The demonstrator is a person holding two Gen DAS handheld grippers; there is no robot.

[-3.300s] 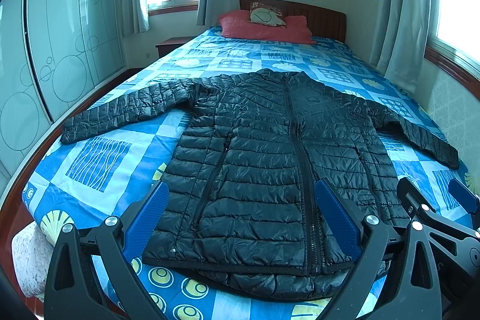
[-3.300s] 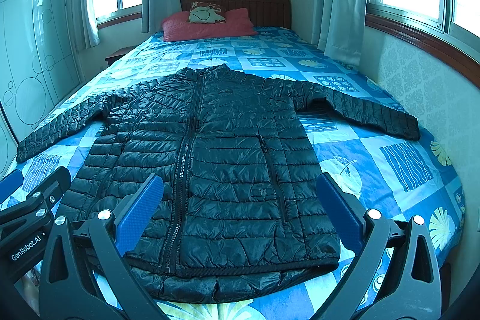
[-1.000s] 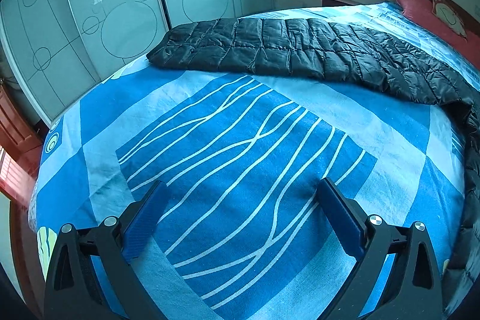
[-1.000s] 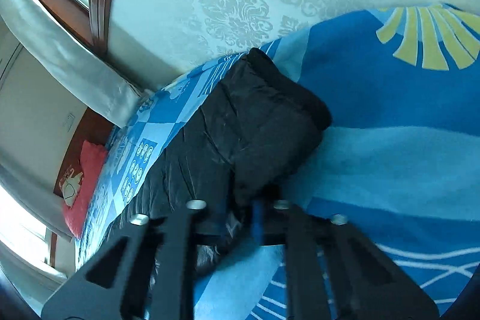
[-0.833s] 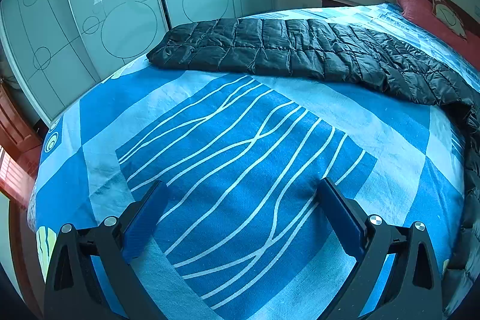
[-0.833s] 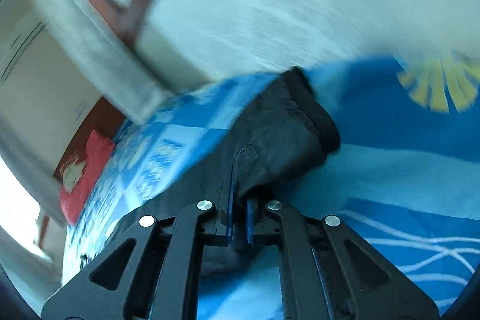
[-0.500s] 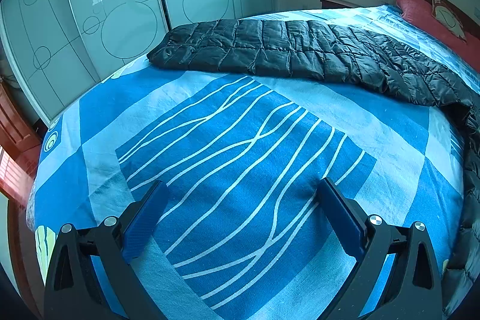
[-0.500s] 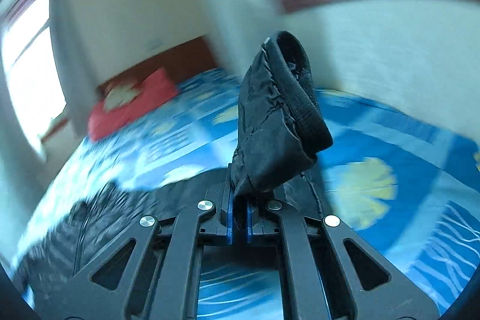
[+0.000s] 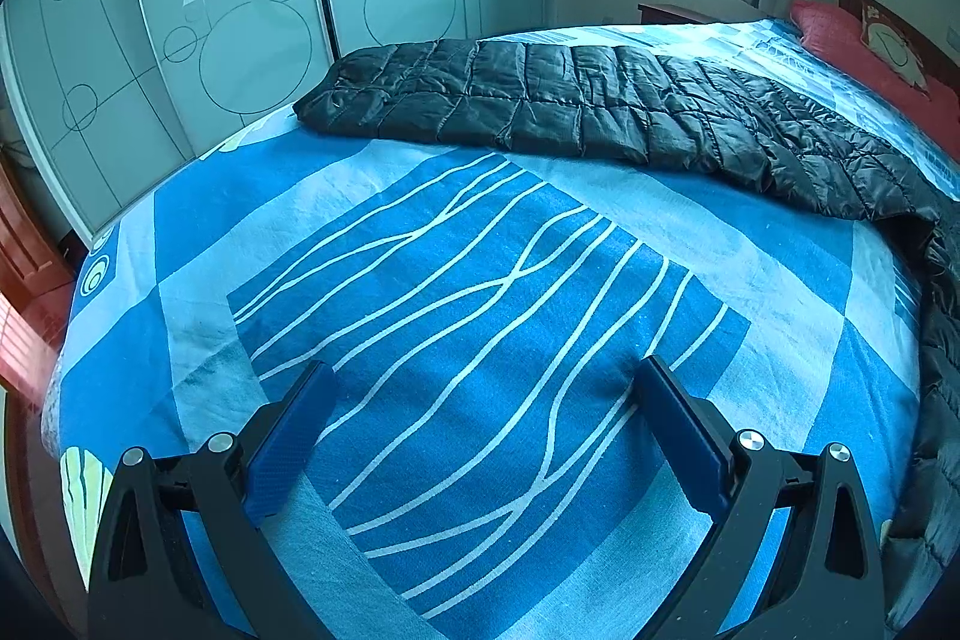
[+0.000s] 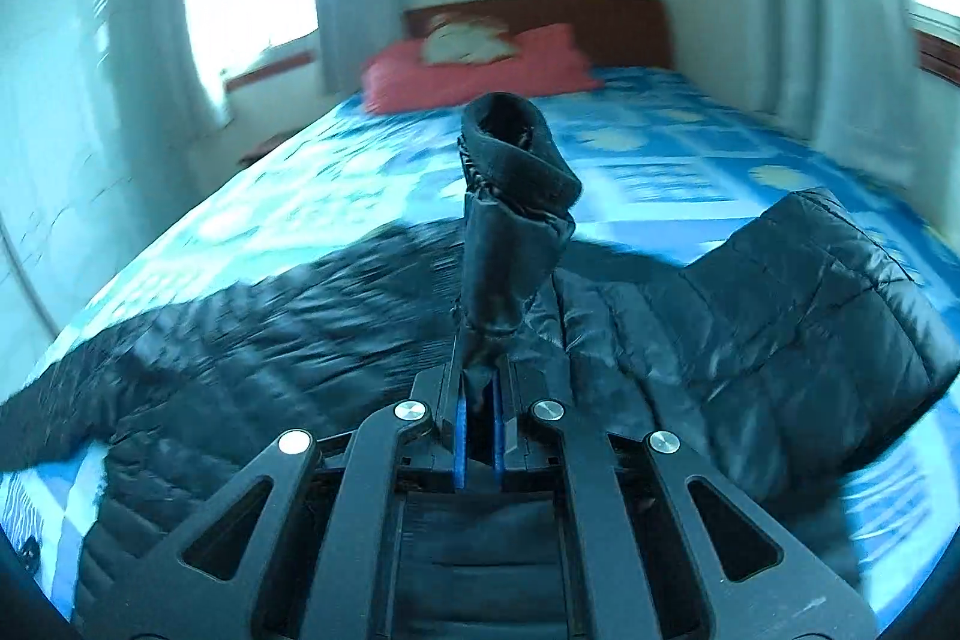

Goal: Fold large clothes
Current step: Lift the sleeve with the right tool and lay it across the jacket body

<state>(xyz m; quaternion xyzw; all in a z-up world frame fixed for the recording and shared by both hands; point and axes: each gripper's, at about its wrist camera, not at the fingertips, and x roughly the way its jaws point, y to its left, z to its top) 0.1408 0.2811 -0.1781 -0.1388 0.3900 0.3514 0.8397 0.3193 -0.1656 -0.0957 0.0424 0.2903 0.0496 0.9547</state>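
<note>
A black quilted jacket lies on the bed. Its left sleeve stretches flat across the blue bedspread in the left wrist view, cuff toward the wardrobe. My left gripper is open and empty, low over bare bedspread, well short of that sleeve. My right gripper is shut on the right sleeve's cuff, which stands up from the jaws above the jacket body. The rest of the right sleeve drapes folded over at the right.
The bed has a blue patterned cover. A red pillow and wooden headboard are at the far end. Glass wardrobe doors stand beside the bed's left edge. A curtained wall runs along the right.
My right gripper has lifted the right sleeve cuff off the bed edge and swung it inward over the jacket body. The left gripper has stayed still.
</note>
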